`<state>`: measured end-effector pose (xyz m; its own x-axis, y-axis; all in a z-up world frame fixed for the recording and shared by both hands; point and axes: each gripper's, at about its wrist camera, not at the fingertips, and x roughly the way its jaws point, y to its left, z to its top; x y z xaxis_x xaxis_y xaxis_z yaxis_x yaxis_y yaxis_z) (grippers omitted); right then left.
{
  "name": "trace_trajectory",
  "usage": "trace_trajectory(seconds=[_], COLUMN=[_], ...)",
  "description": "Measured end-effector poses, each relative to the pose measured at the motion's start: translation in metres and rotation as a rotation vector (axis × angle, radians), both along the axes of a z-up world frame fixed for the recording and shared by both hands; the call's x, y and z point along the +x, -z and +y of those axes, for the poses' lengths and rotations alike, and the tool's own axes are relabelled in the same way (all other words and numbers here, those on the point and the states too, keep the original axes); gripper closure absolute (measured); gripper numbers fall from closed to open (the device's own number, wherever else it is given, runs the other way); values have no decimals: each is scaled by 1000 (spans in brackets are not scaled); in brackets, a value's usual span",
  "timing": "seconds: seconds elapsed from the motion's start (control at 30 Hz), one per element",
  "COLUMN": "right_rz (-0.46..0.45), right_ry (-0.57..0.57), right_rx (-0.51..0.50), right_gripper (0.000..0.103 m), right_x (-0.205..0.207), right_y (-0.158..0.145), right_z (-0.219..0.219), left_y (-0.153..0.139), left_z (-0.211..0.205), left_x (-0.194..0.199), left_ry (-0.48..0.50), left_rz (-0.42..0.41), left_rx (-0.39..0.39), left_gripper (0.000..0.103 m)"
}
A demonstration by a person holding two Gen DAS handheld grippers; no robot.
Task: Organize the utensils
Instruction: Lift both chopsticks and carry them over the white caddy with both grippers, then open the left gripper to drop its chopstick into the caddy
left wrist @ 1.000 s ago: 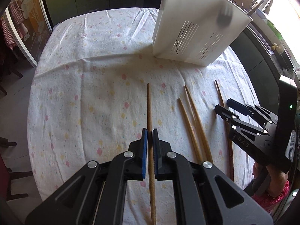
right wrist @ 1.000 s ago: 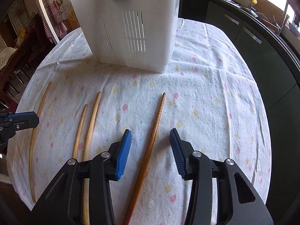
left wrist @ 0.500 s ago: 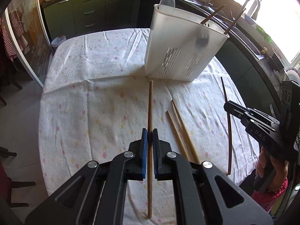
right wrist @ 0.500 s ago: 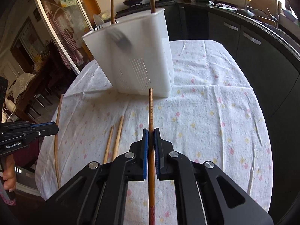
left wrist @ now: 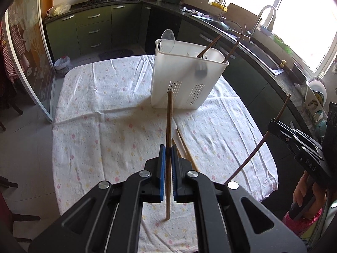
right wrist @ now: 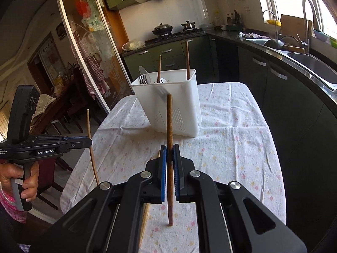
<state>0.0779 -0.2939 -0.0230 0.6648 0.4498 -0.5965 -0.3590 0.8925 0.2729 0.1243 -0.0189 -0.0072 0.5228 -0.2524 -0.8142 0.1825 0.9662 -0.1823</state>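
My left gripper [left wrist: 168,150] is shut on a light wooden chopstick [left wrist: 169,126] and holds it above the table. It shows in the right wrist view [right wrist: 89,145] with its chopstick [right wrist: 90,143]. My right gripper [right wrist: 169,148] is shut on a darker brown chopstick [right wrist: 169,122], also lifted; it shows in the left wrist view [left wrist: 271,125] with its chopstick [left wrist: 273,122]. A white slotted utensil holder [left wrist: 185,78] stands ahead on the table, also in the right wrist view [right wrist: 174,103]. It holds spoons, forks and two upright chopsticks. Two chopsticks [left wrist: 186,147] lie on the cloth.
The table has a white flowered cloth [left wrist: 105,130]. Dark kitchen cabinets and a counter with a sink [right wrist: 311,63] run along the right. A glass sliding door [left wrist: 25,63] is at the left. A chair [left wrist: 8,217] stands by the table's left side.
Both grippers have risen and tilted up with their chopsticks, so the chopsticks now hang clear of the cloth. A second ago the right gripper was open around its chopstick; it has since shut.
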Motion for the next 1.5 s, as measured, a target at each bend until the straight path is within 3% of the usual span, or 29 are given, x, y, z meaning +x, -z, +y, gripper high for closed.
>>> trace_trajectory(seconds=[0.3, 0.63, 0.83, 1.1, 1.33, 1.5], right_rz=[-48, -32, -46, -92, -154, -204], right_ry=[3, 19, 29, 16, 5, -2], right_rx=[10, 15, 16, -3, -8, 36], right_gripper=[96, 96, 96, 96, 96, 96], right_x=[-7, -3, -6, -2, 7, 27], right_y=[-19, -12, -20, -44, -75, -112], right_z=[-5, -14, -19, -18, -10, -4], left_y=[-50, -152, -180, -168, -118, -80], left_z=[-4, -16, -30, -44, -47, -48], left_x=[1, 30, 57, 99, 133, 135], left_ry=[12, -15, -47, -79, -72, -36], left_rz=[-102, -337, -425, -465, -355, -270], left_rx=[-16, -26, -12, 35, 66, 80], left_gripper=[98, 98, 98, 98, 98, 96])
